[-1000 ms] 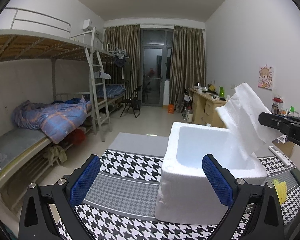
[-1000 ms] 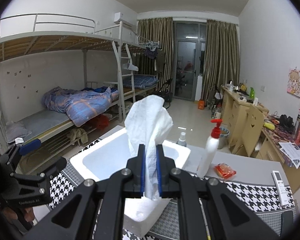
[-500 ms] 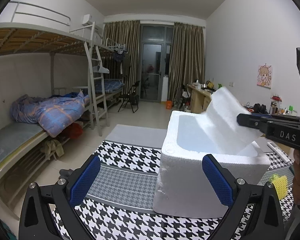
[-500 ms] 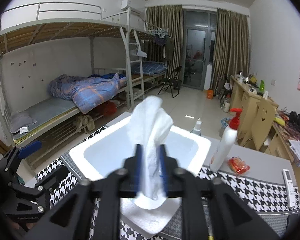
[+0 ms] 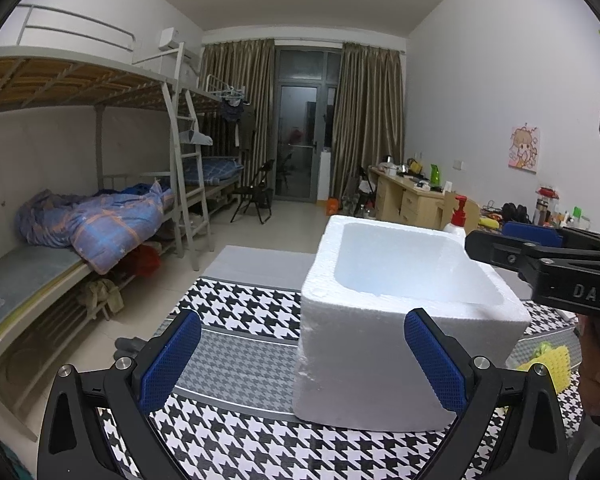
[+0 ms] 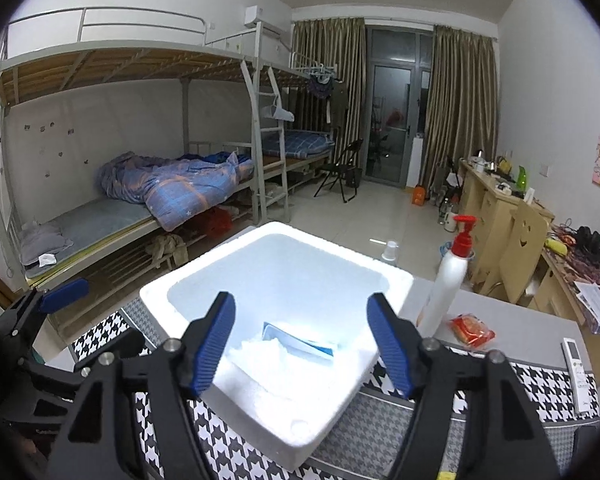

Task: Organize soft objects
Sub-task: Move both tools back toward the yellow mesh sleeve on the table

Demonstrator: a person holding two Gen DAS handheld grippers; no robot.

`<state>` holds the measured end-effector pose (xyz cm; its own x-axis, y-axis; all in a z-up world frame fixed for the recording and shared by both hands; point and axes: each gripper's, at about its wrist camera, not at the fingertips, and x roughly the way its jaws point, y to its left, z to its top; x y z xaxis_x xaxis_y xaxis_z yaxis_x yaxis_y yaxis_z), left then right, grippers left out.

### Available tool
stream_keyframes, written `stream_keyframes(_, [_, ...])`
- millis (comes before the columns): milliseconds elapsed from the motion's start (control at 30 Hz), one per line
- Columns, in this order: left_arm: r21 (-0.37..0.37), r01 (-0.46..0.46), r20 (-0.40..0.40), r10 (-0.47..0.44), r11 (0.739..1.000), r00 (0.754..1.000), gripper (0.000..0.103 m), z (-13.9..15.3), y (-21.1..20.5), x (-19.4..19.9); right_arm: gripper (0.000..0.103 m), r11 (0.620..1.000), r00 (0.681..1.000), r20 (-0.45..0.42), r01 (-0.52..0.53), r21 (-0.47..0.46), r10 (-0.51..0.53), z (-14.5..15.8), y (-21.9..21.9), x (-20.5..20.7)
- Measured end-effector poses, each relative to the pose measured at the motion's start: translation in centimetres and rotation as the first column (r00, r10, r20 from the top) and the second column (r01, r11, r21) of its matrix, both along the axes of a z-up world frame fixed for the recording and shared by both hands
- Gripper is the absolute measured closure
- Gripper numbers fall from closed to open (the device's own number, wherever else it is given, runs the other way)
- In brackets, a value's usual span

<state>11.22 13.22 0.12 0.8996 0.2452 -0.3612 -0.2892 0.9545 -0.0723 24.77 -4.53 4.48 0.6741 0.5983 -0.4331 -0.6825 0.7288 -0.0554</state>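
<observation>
So the right tool (image 6: 302, 340) has its blue-padded jaws spread wide, they've just been opening, and nothing is pinched between them anymore; it sits over the near corner of the white rectangular styrofoam box (image 6: 352, 276). The soft white folded cloth (image 6: 266, 364) lies down inside that box at the near end, clear of both pads, and right beside it, partly tucked against it, there's a flat white packet with a blue stripe (image 6: 300, 342). The left tool (image 5: 302, 364) is also spread wide with nothing between its pads, pointing at the outside wall of the same box from the other side, pads apart from the foam as far as I can tell. The box stands on a table covered with a black-and-white houndstooth cloth with grey bands (image 5: 240, 364). Just beside the box on its far right side stands a tall white pump bottle with a red top (image 6: 446, 280), upright, and near that lies a small red snack packet (image 6: 470, 328) on the plain grey part of the table. A white remote control (image 6: 576, 374) lies well off to the right edge. In the left view a yellow mesh-looking thing (image 5: 552, 364) is on the table to the right of the box, partly hidden behind the tool, can't tell what it is. Behind all that there's a metal bunk bed with a rumpled blue plaid quilt (image 6: 180, 180) on the lower bunk.
</observation>
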Motion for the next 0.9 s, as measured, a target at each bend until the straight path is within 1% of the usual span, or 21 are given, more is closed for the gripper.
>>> stream_keyframes(67, [-0.001, 0.004, -0.005, -0.004, 1.000, 1.000, 0.001, -0.1, -0.2, 0.1, 0.025, 1.000, 1.000, 0.005, 0.006, 0.013, -0.006, 0.0, -0.6, -0.3])
stream_keyframes(200, [-0.003, 0.017, -0.004, -0.017, 1.000, 1.000, 0.001, -0.1, -0.6, -0.1, 0.022, 0.999, 1.000, 0.016, 0.019, 0.039, -0.020, 0.0, -2.0, -0.8])
stream_keyframes(267, [-0.006, 0.024, 0.000, -0.024, 1.000, 1.000, 0.001, -0.1, -0.9, -0.2, 0.018, 0.998, 0.999, 0.024, 0.023, 0.057, -0.024, -0.2, -2.7, -1.1])
stream_keyframes(433, [-0.005, 0.039, -0.006, -0.039, 0.999, 0.999, 0.001, -0.4, -1.5, -0.2, 0.018, 0.995, 0.997, 0.042, 0.060, 0.083, -0.064, -0.9, -4.5, -2.0])
stream_keyframes(733, [-0.047, 0.078, 0.009, -0.078, 0.996, 0.997, 0.001, -1.3, -2.1, -0.7, 0.018, 0.982, 0.988, 0.029, 0.145, 0.118, -0.149, -3.1, -8.2, -2.4])
stream_keyframes(900, [-0.050, 0.073, 0.019, -0.073, 0.996, 0.997, 0.001, -1.9, -2.5, -0.5, 0.017, 0.971, 0.979, 0.028, 0.195, 0.138, -0.201, -4.2, -10.4, -2.7])
